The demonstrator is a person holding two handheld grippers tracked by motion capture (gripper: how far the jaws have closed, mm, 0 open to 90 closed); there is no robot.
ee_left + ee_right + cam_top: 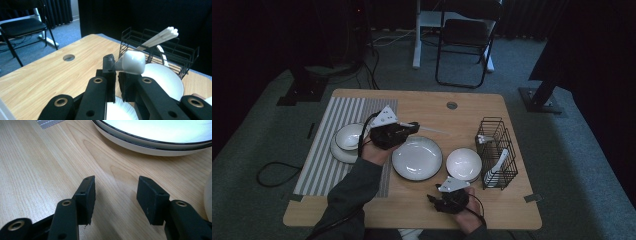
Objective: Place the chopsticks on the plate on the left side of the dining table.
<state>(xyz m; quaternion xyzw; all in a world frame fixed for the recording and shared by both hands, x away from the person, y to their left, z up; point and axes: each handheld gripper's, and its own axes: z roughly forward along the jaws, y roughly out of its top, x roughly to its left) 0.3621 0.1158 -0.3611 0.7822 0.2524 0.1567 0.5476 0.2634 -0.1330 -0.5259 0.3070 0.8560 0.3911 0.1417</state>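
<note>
White spoon (131, 62) clamped in left gripper (117, 75); chopsticks (160, 37) behind.

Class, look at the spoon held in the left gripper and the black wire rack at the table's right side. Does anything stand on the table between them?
Yes. From the spoon in the left gripper to the wire rack, the large plate and small white bowl sit on the table in between.

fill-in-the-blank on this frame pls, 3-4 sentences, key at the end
1. The left gripper is shut on a white ____.
2. The right gripper has its jaws ____, holding nothing.
3. The black wire rack stands at the table's ____ side in the high view.
4. The small bowl sits on the ____ placemat.

Missing words: spoon; open; right; striped
</note>
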